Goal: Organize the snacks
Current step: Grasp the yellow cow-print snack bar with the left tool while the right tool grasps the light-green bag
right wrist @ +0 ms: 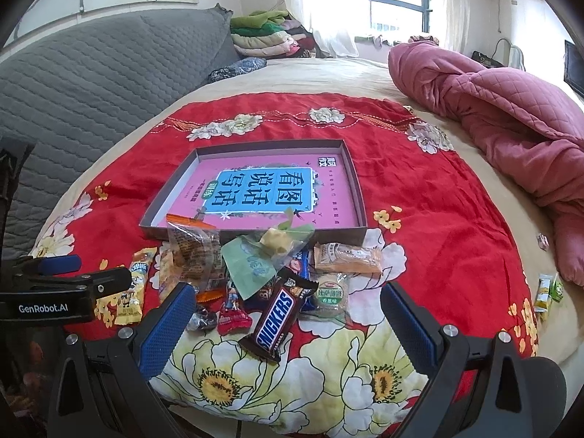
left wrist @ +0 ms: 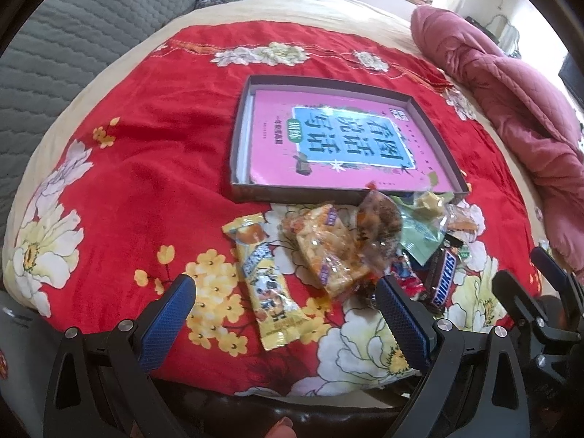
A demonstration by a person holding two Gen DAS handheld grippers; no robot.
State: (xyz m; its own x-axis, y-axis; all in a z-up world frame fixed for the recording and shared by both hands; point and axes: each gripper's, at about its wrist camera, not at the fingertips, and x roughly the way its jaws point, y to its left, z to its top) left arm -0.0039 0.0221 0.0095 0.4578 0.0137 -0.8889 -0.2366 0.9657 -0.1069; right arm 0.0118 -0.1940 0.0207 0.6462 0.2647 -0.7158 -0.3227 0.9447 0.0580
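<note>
Left wrist: my left tool (left wrist: 284,306) gapes wide, empty, over the yellow packet (left wrist: 266,284). The box (left wrist: 343,197) holds only a pink book (left wrist: 350,138).

Right wrist: my right tool (right wrist: 284,306) is wide above the Snickers (right wrist: 277,317); nothing sorted yet.

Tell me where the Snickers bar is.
In the right wrist view the Snickers bar lies on the red blanket at the near edge of the snack pile, between a red candy and a round biscuit pack; nothing grips it.
</note>
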